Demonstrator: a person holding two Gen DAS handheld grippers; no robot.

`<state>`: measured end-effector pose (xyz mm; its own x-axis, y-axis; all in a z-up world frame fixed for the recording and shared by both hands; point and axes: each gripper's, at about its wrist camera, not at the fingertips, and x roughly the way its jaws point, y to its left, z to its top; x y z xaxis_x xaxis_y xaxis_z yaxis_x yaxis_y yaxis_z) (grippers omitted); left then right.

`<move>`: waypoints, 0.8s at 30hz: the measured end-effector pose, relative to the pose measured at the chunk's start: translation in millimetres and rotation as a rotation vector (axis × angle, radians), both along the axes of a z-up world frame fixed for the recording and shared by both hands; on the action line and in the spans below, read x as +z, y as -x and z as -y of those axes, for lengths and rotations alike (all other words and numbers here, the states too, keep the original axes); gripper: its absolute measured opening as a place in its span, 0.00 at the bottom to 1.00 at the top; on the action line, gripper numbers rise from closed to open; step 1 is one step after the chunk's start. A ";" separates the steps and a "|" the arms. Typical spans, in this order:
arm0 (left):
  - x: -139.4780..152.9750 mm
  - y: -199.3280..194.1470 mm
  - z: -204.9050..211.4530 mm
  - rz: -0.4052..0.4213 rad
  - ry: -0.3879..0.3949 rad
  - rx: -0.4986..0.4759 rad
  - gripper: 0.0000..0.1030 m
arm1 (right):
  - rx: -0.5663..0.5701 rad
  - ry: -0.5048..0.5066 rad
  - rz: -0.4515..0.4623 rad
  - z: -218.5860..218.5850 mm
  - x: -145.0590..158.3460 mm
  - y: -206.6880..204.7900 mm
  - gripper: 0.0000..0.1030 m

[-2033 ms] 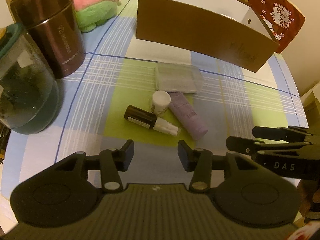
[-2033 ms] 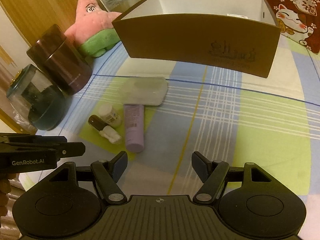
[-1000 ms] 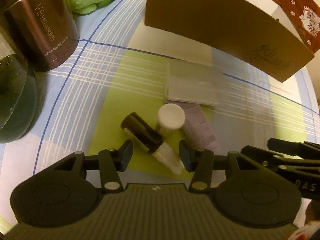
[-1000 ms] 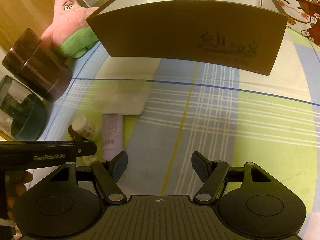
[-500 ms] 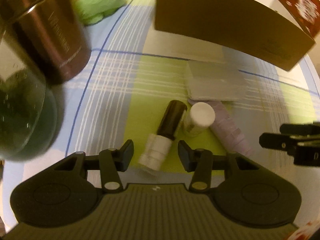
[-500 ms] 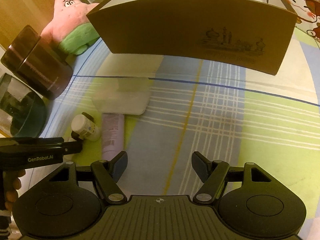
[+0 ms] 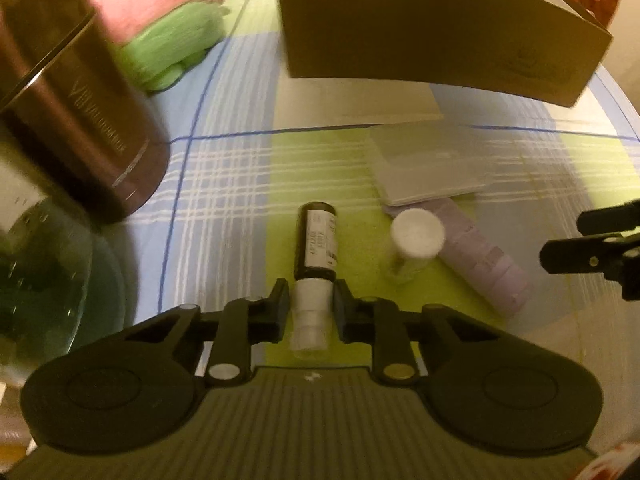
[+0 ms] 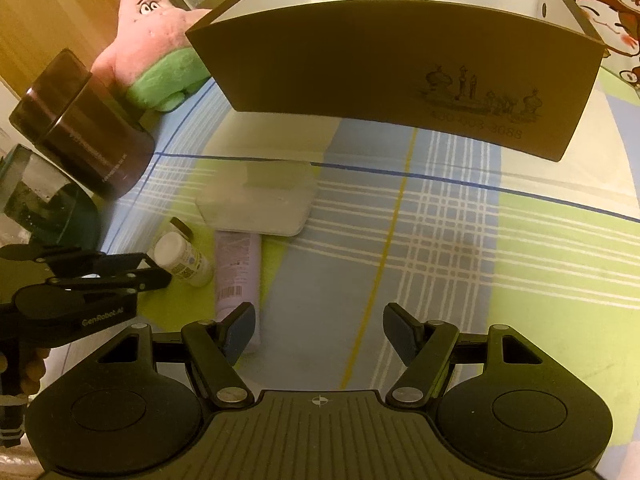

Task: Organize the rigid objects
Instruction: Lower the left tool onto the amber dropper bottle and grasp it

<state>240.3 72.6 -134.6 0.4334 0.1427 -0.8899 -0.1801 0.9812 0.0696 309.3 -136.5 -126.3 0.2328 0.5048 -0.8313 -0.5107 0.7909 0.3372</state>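
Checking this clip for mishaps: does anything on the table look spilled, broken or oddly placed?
Nothing spilled or broken. The dark spray bottle and lilac tube lie on their sides, loose on the cloth; the tube's far end is tucked under the clear case. The left tool brackets the bottle's white cap.

At the left edge of the right wrist view, the black left tool [image 8: 154,274] carries white lettering reading "GenRobot.AI" on its body. On the right of the brown cardboard box's front wall [image 8: 400,80], under a line drawing, faint digits read about "400-003-3088". The lettering on the dark maroon metal canister [image 7: 76,128] is too blurred to read.
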 end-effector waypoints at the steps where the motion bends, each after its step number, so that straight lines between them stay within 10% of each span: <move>1: 0.7 2.1 -1.9 -0.002 0.008 0.013 0.20 | -0.001 -0.001 0.000 0.4 -0.1 0.0 0.69; 24: 5.0 -2.8 -17.8 0.003 0.004 0.066 0.21 | 0.171 -0.086 0.113 -42.2 20.3 11.0 0.68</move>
<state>243.1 90.4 -129.6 0.4254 0.1672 -0.8894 -0.2448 0.9674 0.0648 298.2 -94.4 -106.1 0.2273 0.6127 -0.7570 -0.6733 0.6605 0.3324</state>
